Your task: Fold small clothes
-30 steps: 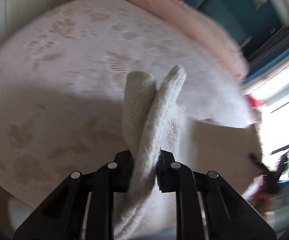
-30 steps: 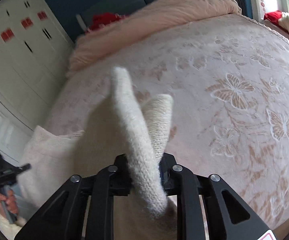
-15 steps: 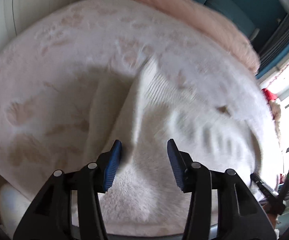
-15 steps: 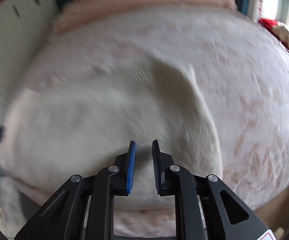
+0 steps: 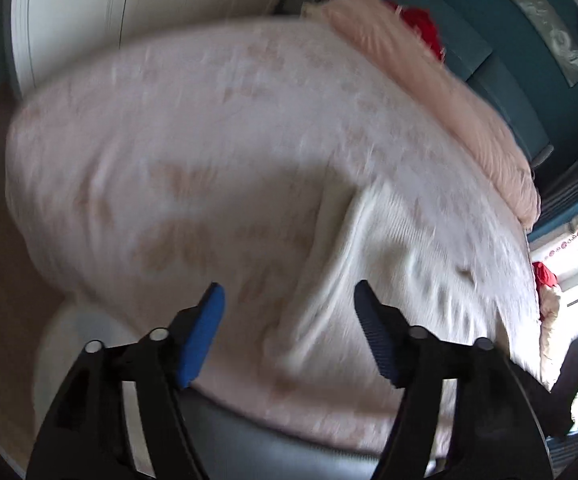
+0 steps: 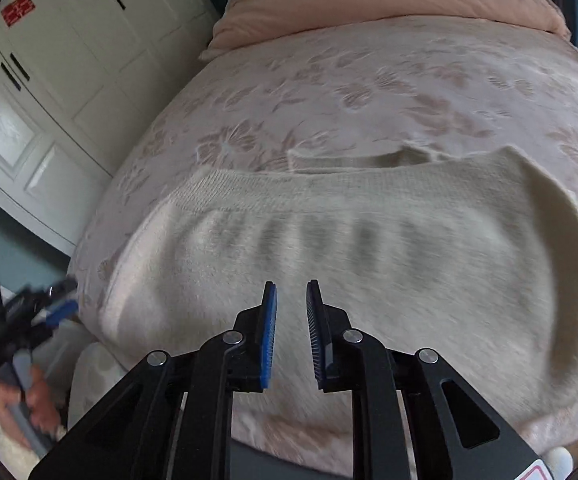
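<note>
Sweater (image 6: 369, 264) lies spread flat on the flowered bedspread (image 6: 369, 80), ribbed hem toward the pink quilt (image 6: 389, 4). Right gripper (image 6: 291, 292) hovers over it, jaws slightly apart, empty. Left gripper (image 5: 287, 292) gapes wide beside the sweater's edge (image 5: 389, 248), holding nothing.

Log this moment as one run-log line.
task: fold small clothes | left gripper: open, empty | right gripper: open, empty | cream sweater: lying spread on bed | grasp: none

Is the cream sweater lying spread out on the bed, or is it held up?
Spread out. The sweater lies flat on the bed; both claws are open, holding nothing.
</note>
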Demonstrator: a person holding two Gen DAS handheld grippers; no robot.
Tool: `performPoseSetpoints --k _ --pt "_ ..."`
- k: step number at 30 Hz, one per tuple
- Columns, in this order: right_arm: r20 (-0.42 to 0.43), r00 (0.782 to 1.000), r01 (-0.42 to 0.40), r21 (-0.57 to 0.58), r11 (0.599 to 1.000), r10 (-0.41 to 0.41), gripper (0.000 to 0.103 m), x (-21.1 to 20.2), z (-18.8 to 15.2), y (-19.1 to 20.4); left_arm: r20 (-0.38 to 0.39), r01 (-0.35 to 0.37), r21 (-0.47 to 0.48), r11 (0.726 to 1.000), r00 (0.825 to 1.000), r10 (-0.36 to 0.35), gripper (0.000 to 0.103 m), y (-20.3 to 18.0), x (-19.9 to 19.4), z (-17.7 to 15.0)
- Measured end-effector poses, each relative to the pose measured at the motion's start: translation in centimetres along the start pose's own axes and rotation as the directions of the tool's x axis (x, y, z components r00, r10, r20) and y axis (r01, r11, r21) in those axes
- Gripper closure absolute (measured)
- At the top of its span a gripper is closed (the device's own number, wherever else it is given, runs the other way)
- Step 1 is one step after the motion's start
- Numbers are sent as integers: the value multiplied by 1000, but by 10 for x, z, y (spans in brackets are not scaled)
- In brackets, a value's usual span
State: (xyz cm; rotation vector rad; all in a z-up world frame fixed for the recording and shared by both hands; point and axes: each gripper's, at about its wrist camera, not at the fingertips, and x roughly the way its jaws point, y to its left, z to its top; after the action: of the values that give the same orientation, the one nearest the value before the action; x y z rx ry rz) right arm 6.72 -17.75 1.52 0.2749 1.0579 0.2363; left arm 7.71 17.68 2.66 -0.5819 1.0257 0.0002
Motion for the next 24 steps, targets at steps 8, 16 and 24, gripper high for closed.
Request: performPoseSetpoints --k 8,16,24 --pt "-96 992 89 15 996 -87 94 72 7 -7 -112 123 -100 987 985 -134 32 -13 70 -41" --pt "-63 995 76 -9 997 -77 94 74 2 -9 2 298 -47 953 954 -298 88 -59 24 -1" --pt "22 995 -104 145 984 102 95 33 -6 -49 -78 420 387 821 902 -425 88 -254 -11 -33"
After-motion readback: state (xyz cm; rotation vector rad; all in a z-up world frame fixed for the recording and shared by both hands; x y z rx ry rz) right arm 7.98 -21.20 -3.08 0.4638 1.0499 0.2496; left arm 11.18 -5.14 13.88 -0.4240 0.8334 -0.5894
